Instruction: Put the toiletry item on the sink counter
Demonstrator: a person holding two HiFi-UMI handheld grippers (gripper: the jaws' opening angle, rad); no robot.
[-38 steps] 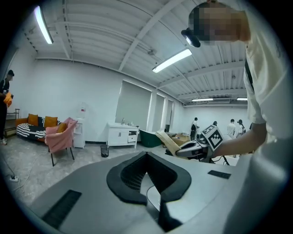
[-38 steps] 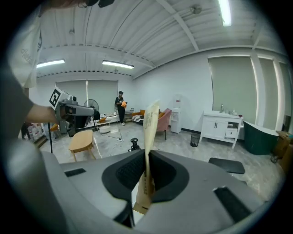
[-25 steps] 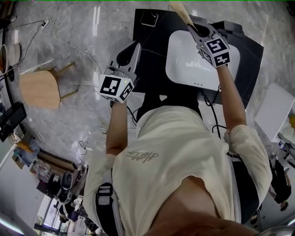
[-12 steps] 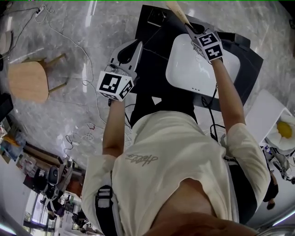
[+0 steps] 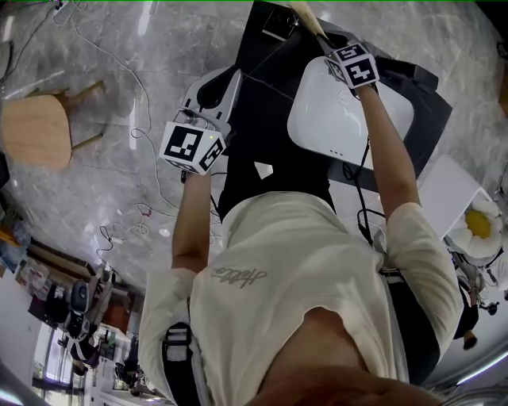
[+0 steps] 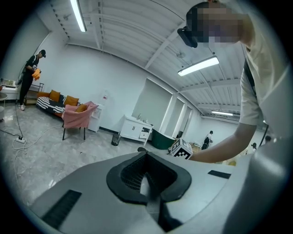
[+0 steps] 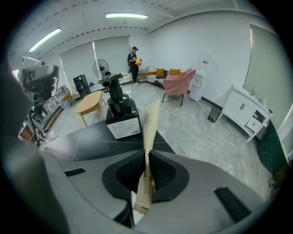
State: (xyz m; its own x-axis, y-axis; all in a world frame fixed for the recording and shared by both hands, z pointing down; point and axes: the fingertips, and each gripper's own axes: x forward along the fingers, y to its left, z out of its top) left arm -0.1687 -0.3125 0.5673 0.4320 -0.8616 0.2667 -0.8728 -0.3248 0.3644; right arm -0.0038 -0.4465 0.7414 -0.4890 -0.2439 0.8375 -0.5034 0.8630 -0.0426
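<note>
My right gripper (image 5: pixel 327 44) is shut on a flat cream toiletry tube (image 5: pixel 305 13), which sticks out past the jaws over the far end of the black sink counter (image 5: pixel 262 111). In the right gripper view the tube (image 7: pixel 150 132) stands upright between the pads of that gripper (image 7: pixel 147 171), above the counter (image 7: pixel 91 139). The white sink basin (image 5: pixel 349 111) lies under my right forearm. My left gripper (image 5: pixel 232 78) hovers at the counter's left edge; in its own view the gripper (image 6: pixel 145 160) is shut and holds nothing.
A black pump bottle (image 7: pixel 120 112) stands on the counter just beyond the tube, also seen as the bottle (image 5: pixel 276 25) in the head view. A wooden stool (image 5: pixel 36 131) and loose cables (image 5: pixel 143 135) lie on the marble floor to the left.
My right gripper has carried the tube down and farther toward the counter's far end. The left gripper has sunk slightly beside the counter's left edge.
</note>
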